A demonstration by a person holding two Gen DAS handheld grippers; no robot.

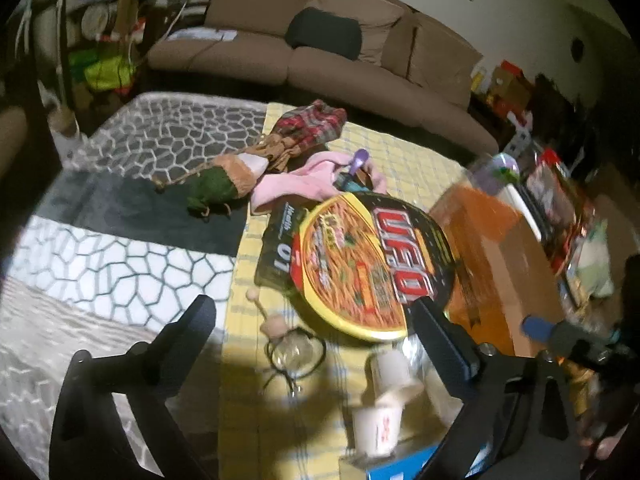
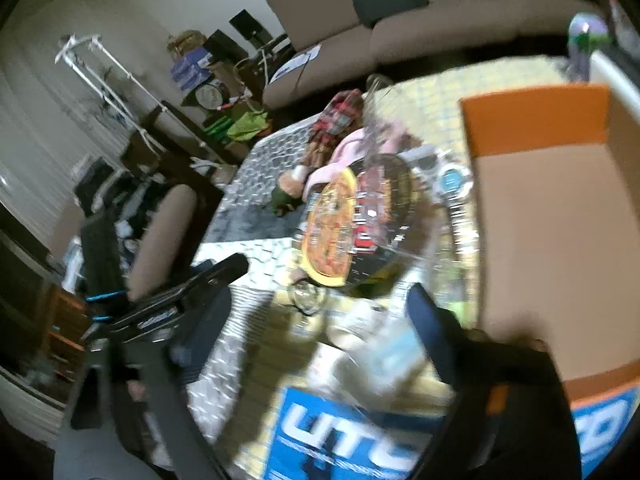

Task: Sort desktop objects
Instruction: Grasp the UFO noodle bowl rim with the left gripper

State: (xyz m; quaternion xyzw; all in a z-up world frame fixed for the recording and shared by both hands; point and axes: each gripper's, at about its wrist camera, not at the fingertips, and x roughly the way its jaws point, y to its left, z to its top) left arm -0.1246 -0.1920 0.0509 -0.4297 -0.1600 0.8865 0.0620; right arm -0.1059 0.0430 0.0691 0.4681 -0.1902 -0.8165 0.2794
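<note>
In the left wrist view my left gripper [image 1: 312,316] is open and empty, hovering over a small glass bottle with a wooden stopper [image 1: 294,346] on the yellow checked cloth [image 1: 404,156]. Just ahead lie a round UFO noodle bowl [image 1: 372,264], a black packet [image 1: 282,240], pink cloth [image 1: 316,182] and a green plush toy [image 1: 218,190]. An open cardboard box [image 1: 500,264] stands to the right. In the right wrist view my right gripper [image 2: 324,300] is open, with a clear plastic bottle [image 2: 400,248] blurred between its fingers; the box [image 2: 560,232] is to its right.
White cups [image 1: 384,400] and a blue box [image 2: 352,436] lie near the front edge. A patterned mat [image 1: 132,216] covers the table's left part. Cluttered items [image 1: 560,208] sit beyond the box. A brown sofa [image 1: 320,52] stands behind the table.
</note>
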